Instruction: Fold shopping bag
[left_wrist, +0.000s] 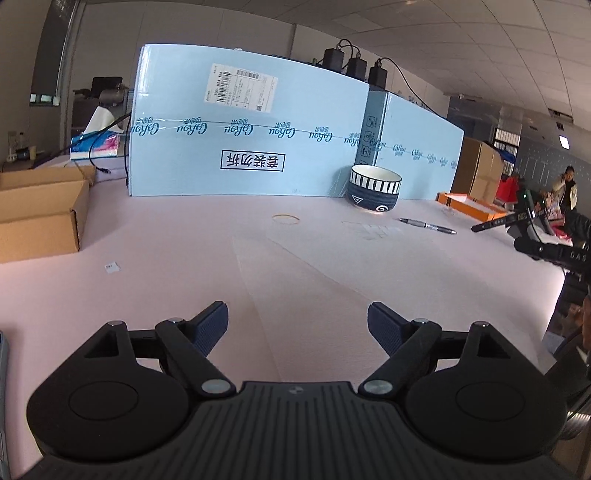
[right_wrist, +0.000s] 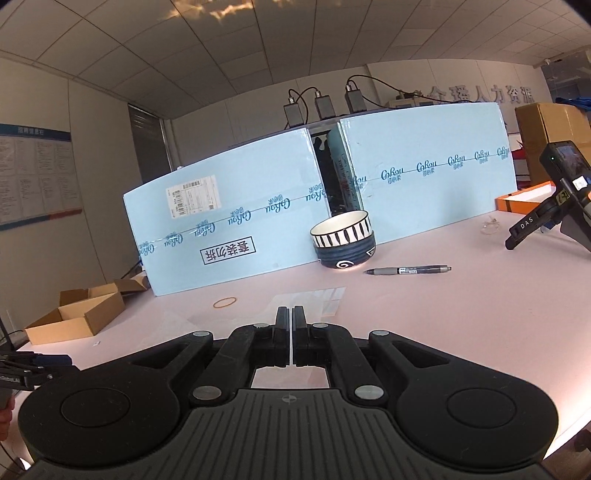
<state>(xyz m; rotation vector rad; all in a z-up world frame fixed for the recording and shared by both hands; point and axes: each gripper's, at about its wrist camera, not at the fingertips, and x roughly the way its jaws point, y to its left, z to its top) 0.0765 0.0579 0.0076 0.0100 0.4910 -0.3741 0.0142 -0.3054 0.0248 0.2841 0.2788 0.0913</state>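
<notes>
Shopping bag (left_wrist: 295, 266) clear, flat on table; bowl (left_wrist: 373, 187), pen (left_wrist: 428, 225) beyond; left gripper (left_wrist: 297, 319) jaws apart, right gripper (right_wrist: 291, 314) jaws closed, empty.

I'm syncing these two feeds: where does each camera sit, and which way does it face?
Left wrist: on the left gripper, open, facing across the table at the blue boxes.
Right wrist: on the right gripper, shut, facing the bowl.
Both show bowl, pen, rubber band, blue boxes.
</notes>
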